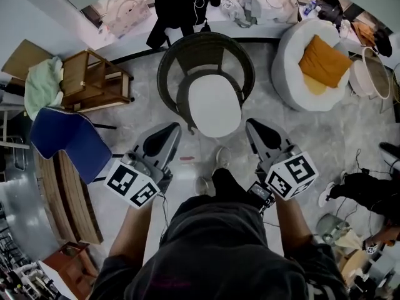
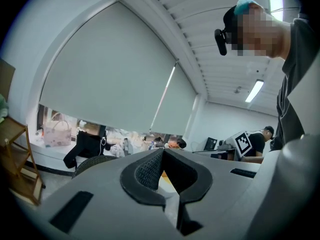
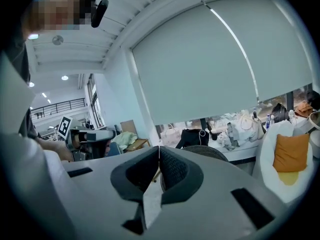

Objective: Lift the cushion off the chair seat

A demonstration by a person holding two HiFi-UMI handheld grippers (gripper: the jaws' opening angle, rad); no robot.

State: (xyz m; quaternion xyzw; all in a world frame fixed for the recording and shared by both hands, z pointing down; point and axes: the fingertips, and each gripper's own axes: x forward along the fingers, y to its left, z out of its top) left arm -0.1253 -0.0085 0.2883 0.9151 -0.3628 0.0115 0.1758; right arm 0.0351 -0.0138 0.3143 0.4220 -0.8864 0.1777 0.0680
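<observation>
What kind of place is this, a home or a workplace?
Probably a workroom or test studio, not a home: mixed furniture such as a wicker chair and a round white seat stands about, and a wide roller blind covers the window.

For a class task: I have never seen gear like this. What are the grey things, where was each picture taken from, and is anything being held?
There is no robot: a person carries a grey claw in each hand, and the cubes with black-and-white squares belong to them. The top-down picture comes from a camera on the person's head and shows the left claw and the right claw. The other two come from cameras riding on each claw, looking along its jaws. Ahead stands a dark wicker chair with a white cushion on its seat, untouched. Right of it is a white round chair holding an orange cushion; to the left is a blue chair. Both claws are shut, tips together, holding nothing.
</observation>
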